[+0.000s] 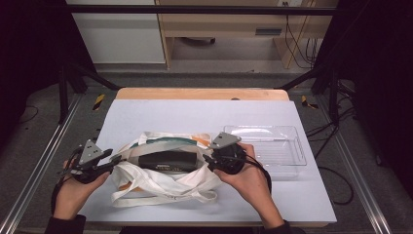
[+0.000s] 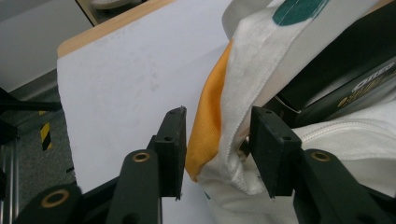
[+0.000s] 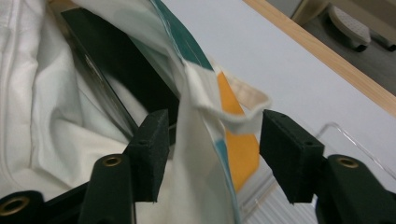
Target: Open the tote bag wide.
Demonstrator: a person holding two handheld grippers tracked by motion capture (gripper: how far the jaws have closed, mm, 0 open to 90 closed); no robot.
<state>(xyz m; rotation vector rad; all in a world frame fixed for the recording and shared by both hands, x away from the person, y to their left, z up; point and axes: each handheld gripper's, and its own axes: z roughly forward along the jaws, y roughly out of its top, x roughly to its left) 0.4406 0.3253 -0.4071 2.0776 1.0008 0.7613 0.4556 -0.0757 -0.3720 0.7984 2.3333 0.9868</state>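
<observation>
A white cloth tote bag (image 1: 165, 184) with teal and orange patches lies at the table's front, its mouth spread wide. Inside it lies a long black box (image 1: 163, 160). My left gripper (image 1: 117, 158) sits at the bag's left rim. In the left gripper view, my left gripper (image 2: 219, 149) has its jaws apart with the orange and white bag edge (image 2: 233, 121) hanging loosely between them, beside the black box (image 2: 336, 70). My right gripper (image 1: 207, 158) is at the right rim. In its own view, my right gripper (image 3: 215, 149) is open around the folded hem (image 3: 233, 112), with gaps on both sides.
A clear plastic tray (image 1: 292, 163) stands just right of the bag, close to my right hand. The pale table top (image 1: 195, 112) stretches behind the bag to a wooden far edge (image 1: 199, 93). Metal frame rails run along both sides.
</observation>
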